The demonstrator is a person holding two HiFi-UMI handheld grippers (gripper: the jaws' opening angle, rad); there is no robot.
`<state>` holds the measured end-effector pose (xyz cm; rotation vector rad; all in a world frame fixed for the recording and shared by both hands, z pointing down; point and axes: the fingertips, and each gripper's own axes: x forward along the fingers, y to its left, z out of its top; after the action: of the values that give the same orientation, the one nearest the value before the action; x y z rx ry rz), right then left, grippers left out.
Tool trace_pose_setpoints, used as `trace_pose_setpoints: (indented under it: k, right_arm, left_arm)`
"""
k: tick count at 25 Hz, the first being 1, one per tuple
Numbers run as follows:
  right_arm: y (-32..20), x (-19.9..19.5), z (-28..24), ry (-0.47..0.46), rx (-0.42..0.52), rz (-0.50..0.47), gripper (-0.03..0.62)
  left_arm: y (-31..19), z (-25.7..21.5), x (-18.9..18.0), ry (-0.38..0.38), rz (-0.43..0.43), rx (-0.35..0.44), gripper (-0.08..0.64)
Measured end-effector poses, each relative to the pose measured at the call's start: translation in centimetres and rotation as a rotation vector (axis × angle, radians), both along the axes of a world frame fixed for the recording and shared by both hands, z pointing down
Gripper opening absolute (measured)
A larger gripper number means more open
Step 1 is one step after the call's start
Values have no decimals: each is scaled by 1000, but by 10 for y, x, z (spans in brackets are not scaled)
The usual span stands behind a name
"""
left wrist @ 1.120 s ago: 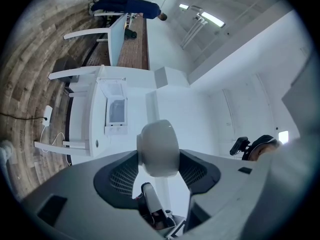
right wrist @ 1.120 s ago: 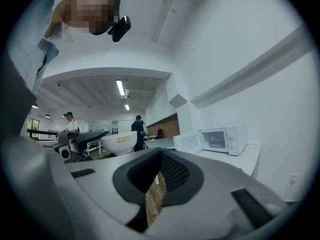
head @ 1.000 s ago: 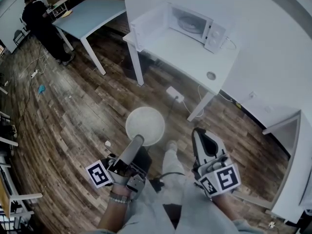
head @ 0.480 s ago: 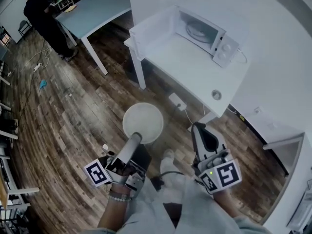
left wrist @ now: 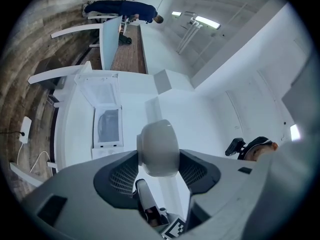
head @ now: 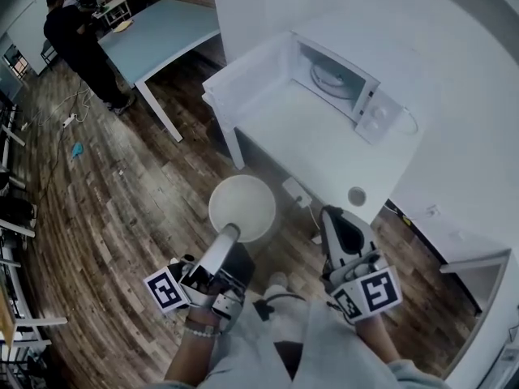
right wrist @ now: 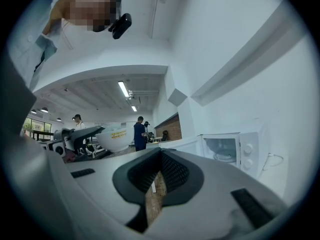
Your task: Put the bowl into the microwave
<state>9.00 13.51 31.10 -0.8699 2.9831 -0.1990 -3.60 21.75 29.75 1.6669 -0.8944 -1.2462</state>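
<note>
- While the person stands on the wooden floor, the scene counts out as one bowl [head: 242,207], one microwave [head: 357,96], two grippers, two tables and one person [head: 81,43] at the far left.
- The microwave stands at the far right of the white table [head: 308,148] with its door swung open to the left and the turntable showing inside. The blue table [head: 158,31] lies farther off to the left.
- One white power strip [head: 293,191] lies on the floor below the white table's near edge.
- Compared with one second ago, the white table and microwave have drawn nearer. The table's near edge, then well apart from the bowl, now sits just beside it on the right. Both grippers keep their earlier poses.
- The left gripper [head: 229,233] has its jaws closed on the near rim of the bowl, pads pressing either side of the wall.
- The bowl extends beyond those jaws on the far side, above the floor, near and left of the microwave and not yet inside it.
- The right gripper [head: 335,217] has its jaws fully together and holds nothing. The bowl lies to its left, apart from it.
</note>
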Motion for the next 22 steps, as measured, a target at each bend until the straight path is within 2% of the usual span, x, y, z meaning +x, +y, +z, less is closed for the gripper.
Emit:
trace_pose_setpoints:
  k: [10, 22]
  right_arm:
    - [-35, 17, 3, -3, -13, 55, 5]
    - [-81, 16, 5, 13, 4, 157, 5]
  left_arm:
    - [-49, -3, 14, -7, 59, -1, 244]
    - [-112, 2, 1, 12, 142, 7, 244]
